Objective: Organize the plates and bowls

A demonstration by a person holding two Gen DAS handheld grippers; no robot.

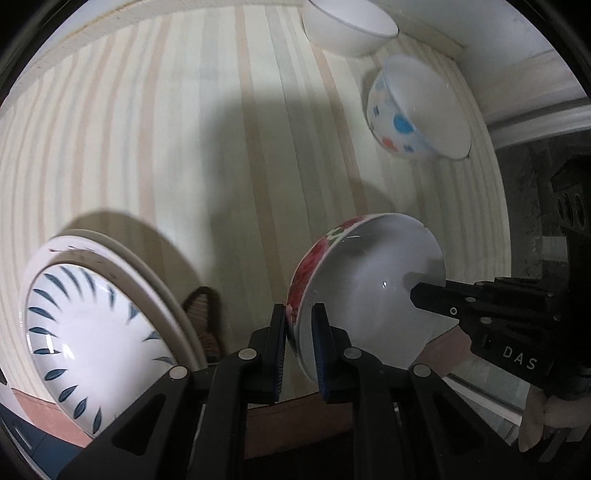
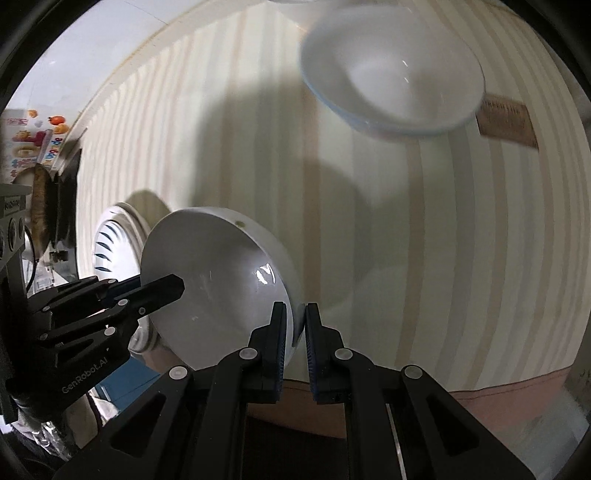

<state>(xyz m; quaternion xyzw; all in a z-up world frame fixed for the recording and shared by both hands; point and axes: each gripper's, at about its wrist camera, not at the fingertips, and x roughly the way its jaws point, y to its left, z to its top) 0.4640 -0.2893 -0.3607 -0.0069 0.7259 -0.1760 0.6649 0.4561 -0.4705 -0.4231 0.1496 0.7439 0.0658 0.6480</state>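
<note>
On the left, the leaf-pattern plates point(image 1: 99, 332) are stacked on the striped table point(image 1: 184, 129). In the middle, both tools carry the empty floral bowl point(image 1: 369, 295): left gripper point(image 1: 299, 343) and right gripper point(image 2: 299, 332) are clamped on opposite rims. Further right wait the empty dotted bowl point(image 1: 417, 110) and white bowl point(image 1: 347, 29); nesting them seems next.

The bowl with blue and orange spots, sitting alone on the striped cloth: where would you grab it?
By the rim. The spotted bowl sits open side up with thin flaring walls, so one finger goes inside, one outside, coming from above, just as the left gripper pinches the floral bowl.
</note>
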